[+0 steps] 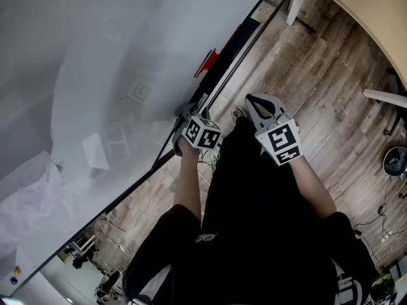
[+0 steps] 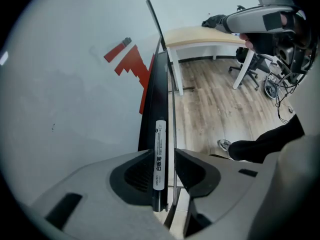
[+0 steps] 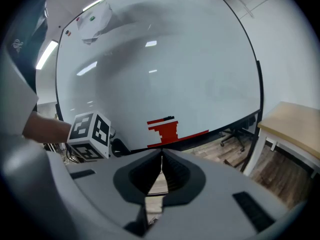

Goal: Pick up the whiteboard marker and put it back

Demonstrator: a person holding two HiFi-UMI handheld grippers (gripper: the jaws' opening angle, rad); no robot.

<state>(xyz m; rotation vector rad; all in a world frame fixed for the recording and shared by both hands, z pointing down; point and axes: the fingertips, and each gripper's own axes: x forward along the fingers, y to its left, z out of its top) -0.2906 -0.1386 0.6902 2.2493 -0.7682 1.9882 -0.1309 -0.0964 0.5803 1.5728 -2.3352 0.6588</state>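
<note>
Your L gripper (image 2: 164,156) is released, jaws astride the white-barrelled whiteboard marker (image 2: 160,139) on the black tray (image 2: 157,84). Centre it, clamp mid-barrel, lift straight. R gripper (image 3: 161,157) clenched, empty.

In the left gripper view the whiteboard marker's (image 2: 159,149) lower end is lost in the dark gap at the root of the left gripper's (image 2: 164,156) jaws, and the small print on its label cannot be read. In the head view that gripper's jaws lie hidden beneath its marker cube (image 1: 202,133), and the marker cannot be made out there. The whiteboard (image 1: 95,75) runs past the edges of both those views. The table (image 1: 375,11) is cut off at the head view's top right corner.
</note>
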